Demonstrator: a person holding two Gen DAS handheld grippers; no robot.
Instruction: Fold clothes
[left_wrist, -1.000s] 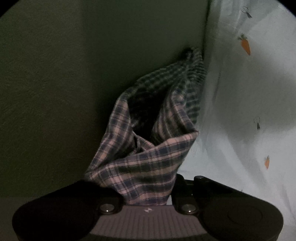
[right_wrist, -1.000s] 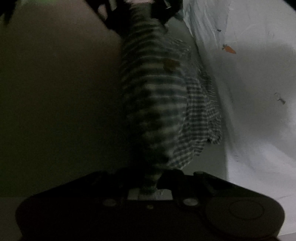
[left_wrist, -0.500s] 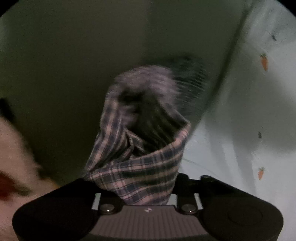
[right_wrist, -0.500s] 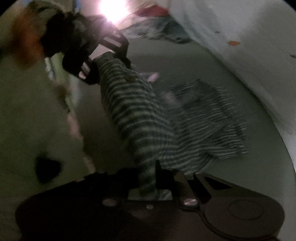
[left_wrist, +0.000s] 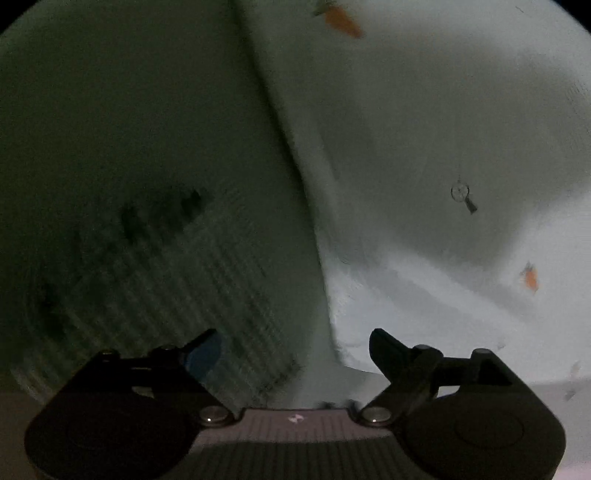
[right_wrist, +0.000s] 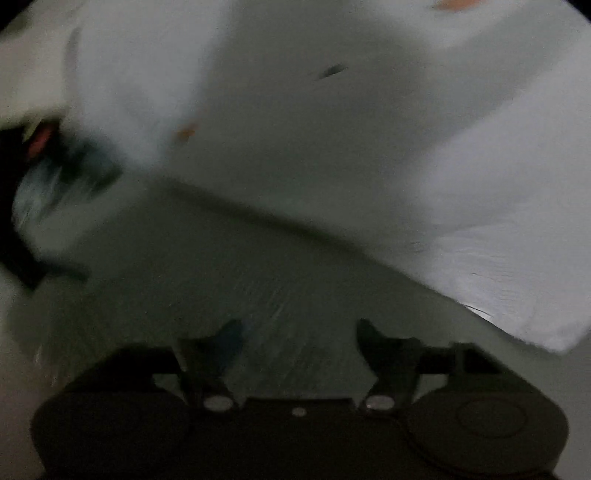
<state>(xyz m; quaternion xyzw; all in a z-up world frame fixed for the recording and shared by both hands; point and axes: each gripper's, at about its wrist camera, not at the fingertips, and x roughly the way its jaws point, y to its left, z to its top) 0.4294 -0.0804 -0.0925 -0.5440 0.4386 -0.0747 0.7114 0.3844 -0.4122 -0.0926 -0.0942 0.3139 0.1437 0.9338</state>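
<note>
My left gripper (left_wrist: 295, 343) is open and empty, its jaws spread wide. Just beyond it the plaid garment (left_wrist: 166, 295) lies flat and blurred on the grey-green surface (left_wrist: 110, 110), left of the gap between the fingers. My right gripper (right_wrist: 299, 332) is also open and empty over the same surface (right_wrist: 221, 266). The view is motion-blurred. In the right wrist view faint stripes in front of the fingers may be the plaid garment; I cannot tell.
A white sheet with orange carrot prints (left_wrist: 443, 147) rises along the right side and fills the upper right wrist view (right_wrist: 332, 110). A dark blurred object with a red patch (right_wrist: 48, 155) sits at the far left.
Both grippers have opened and let go of the plaid garment. It dropped from hanging between them to lying on the surface. Both cameras swung toward the white sheet.
</note>
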